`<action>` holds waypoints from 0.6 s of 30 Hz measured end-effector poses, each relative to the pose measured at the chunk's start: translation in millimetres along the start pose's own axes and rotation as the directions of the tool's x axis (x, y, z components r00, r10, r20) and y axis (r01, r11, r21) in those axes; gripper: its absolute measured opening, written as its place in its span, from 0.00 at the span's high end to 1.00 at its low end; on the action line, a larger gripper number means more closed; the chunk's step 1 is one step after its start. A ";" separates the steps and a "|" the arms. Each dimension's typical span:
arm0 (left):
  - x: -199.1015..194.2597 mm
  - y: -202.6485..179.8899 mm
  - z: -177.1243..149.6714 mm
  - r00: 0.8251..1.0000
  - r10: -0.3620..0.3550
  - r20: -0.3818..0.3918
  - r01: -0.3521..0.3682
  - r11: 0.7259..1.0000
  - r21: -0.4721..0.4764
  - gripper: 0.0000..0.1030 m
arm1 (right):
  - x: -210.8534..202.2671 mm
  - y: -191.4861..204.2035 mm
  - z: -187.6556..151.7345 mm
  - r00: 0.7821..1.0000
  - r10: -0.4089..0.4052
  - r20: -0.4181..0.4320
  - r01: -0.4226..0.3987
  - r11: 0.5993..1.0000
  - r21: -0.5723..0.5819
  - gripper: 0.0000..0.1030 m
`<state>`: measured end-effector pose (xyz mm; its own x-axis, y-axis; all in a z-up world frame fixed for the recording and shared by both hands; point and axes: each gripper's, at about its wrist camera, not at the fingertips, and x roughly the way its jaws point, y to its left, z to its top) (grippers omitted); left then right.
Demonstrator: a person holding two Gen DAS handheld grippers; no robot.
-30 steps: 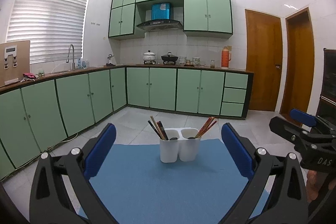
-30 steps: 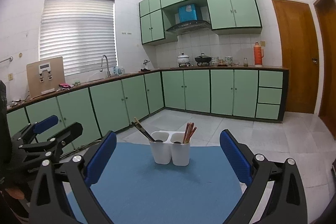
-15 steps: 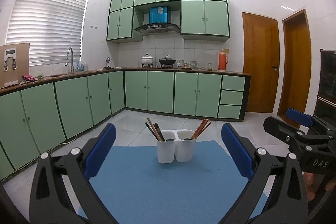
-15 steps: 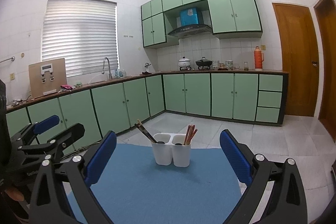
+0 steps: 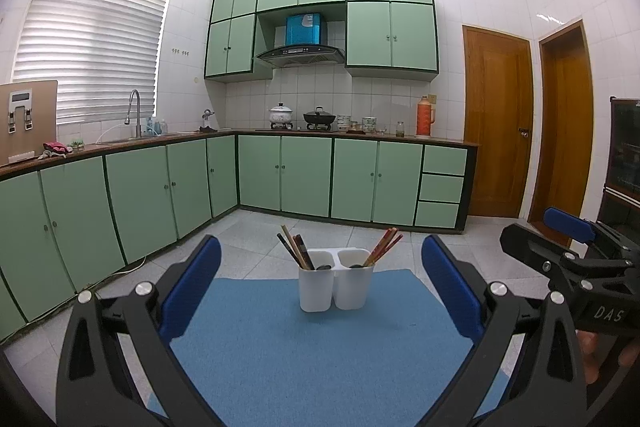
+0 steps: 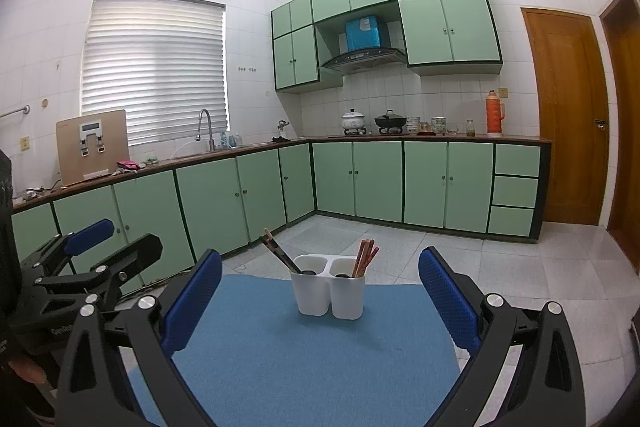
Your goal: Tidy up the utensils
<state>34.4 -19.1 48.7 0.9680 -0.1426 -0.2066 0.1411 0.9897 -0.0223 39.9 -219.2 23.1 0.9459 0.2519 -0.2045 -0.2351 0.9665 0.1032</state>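
A white two-compartment utensil holder [image 5: 335, 283] stands at the far end of a blue mat [image 5: 320, 355]; it also shows in the right wrist view [image 6: 329, 291]. Dark chopsticks [image 5: 295, 251] lean in its left cup, reddish chopsticks [image 5: 383, 246] in its right cup, with a dark spoon bowl in each. My left gripper [image 5: 320, 287] is open and empty, back from the holder. My right gripper [image 6: 320, 291] is open and empty, also back from it. Each gripper shows at the edge of the other's view.
The mat lies on a table in a kitchen with green cabinets [image 5: 304, 179], a sink [image 5: 134, 125] on the left counter and wooden doors [image 5: 498, 123] at the right. The white tiled floor [image 6: 520, 259] lies beyond the mat.
Both views have tilted up a little, so the holder sits lower in each frame. Both grippers stay open and empty.
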 end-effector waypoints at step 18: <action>3.3 1.3 -2.4 1.000 0.005 -0.009 -0.005 1.000 -0.016 0.05 | 2.6 4.3 -1.7 1.000 0.002 -0.005 -0.002 1.000 -0.002 0.06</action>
<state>37.3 -18.3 45.7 0.9666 -0.1378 -0.2160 0.1328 0.9904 -0.0373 41.0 -214.3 21.4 0.9445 0.2537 -0.2087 -0.2371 0.9662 0.1011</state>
